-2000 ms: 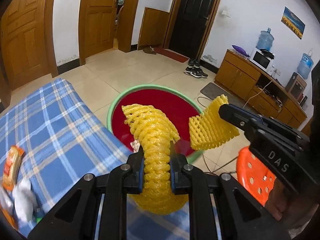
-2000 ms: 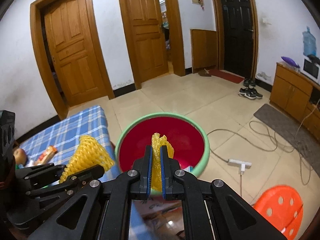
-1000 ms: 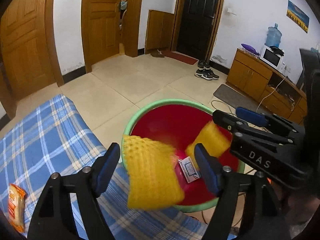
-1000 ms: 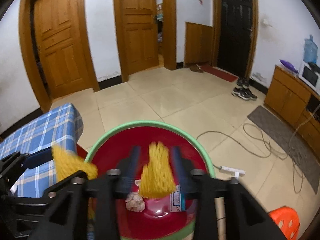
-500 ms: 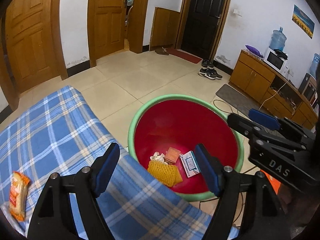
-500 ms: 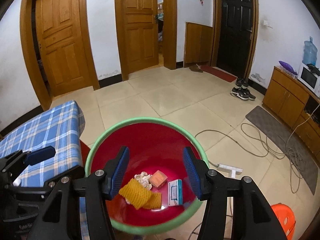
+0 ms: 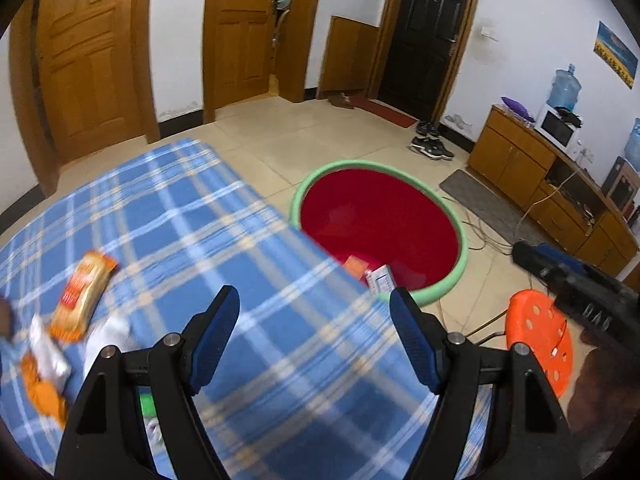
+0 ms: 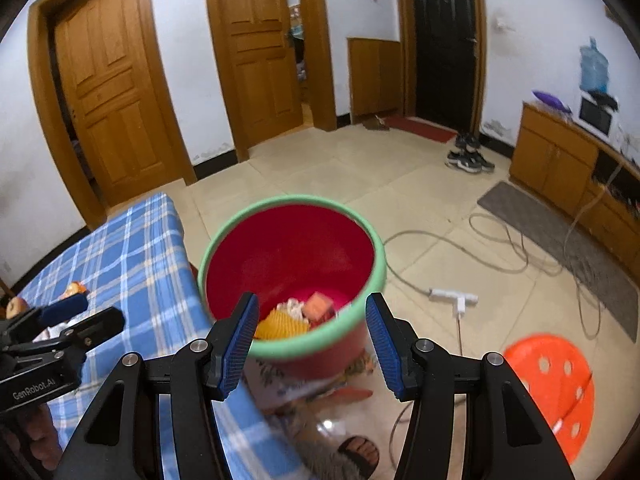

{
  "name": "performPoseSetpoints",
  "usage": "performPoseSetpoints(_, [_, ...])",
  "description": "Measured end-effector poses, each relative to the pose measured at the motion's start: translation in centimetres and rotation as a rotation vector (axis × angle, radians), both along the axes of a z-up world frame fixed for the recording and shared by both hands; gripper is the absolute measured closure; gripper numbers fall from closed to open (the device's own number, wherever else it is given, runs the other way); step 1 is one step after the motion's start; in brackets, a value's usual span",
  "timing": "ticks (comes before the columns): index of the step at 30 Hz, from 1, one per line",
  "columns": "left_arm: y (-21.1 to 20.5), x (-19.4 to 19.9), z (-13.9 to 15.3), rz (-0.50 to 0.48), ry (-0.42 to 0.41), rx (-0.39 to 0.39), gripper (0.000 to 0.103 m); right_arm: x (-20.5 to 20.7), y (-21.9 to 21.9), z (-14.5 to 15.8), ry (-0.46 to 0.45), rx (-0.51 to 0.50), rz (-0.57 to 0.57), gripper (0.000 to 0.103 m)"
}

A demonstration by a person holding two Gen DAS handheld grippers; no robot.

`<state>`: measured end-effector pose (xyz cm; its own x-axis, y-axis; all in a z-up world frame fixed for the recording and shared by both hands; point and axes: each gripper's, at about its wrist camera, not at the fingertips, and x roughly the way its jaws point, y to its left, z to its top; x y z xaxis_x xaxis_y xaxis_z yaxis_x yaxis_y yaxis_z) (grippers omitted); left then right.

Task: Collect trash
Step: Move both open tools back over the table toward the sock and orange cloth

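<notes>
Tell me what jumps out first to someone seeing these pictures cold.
The red bucket with a green rim on the tiled floor beside the blue plaid tablecloth, with yellow foam netting and small boxes at its bottom. Next, the orange snack wrapper on the cloth's left side, and the orange stool at lower right.

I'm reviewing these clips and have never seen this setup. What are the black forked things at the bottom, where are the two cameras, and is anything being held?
No robot here: a person carries a hand-held two-finger gripper in each hand, and each has a wide-angle camera looking along its fingers. One picture looks out from the left gripper, the other from the right gripper. Both are open and empty. Below them stands a red bucket with a green rim, holding yellow foam netting and small boxes. The blue checked tablecloth still carries an orange snack packet and crumpled wrappers. An orange stool stands on the floor.
</notes>
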<state>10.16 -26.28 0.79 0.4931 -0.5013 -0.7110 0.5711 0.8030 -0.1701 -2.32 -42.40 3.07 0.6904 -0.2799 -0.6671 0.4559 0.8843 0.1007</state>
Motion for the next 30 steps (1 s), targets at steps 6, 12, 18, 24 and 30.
performPoseSetpoints(6, [2.0, -1.2, 0.1, 0.019, 0.018, -0.025, 0.026, -0.9, 1.5, 1.2, -0.017, 0.006, 0.003, 0.046])
performPoseSetpoints(12, [5.0, -1.6, 0.1, 0.071, -0.004, -0.026, 0.026, -0.4, 4.2, 1.1, -0.014, -0.004, 0.07, 0.046])
performPoseSetpoints(18, [10.8, -1.6, 0.5, 0.192, -0.041, -0.021, 0.026, 1.4, 7.2, 0.8, -0.019, 0.001, 0.154, 0.046])
performPoseSetpoints(24, [18.6, -1.8, -0.3, 0.362, -0.026, -0.037, 0.026, 4.0, 12.4, 0.6, -0.04, 0.025, 0.29, 0.046])
performPoseSetpoints(30, [26.7, -3.9, -0.1, 0.53, -0.035, -0.035, 0.026, 6.2, 18.8, 0.1, -0.052, 0.045, 0.442, 0.046])
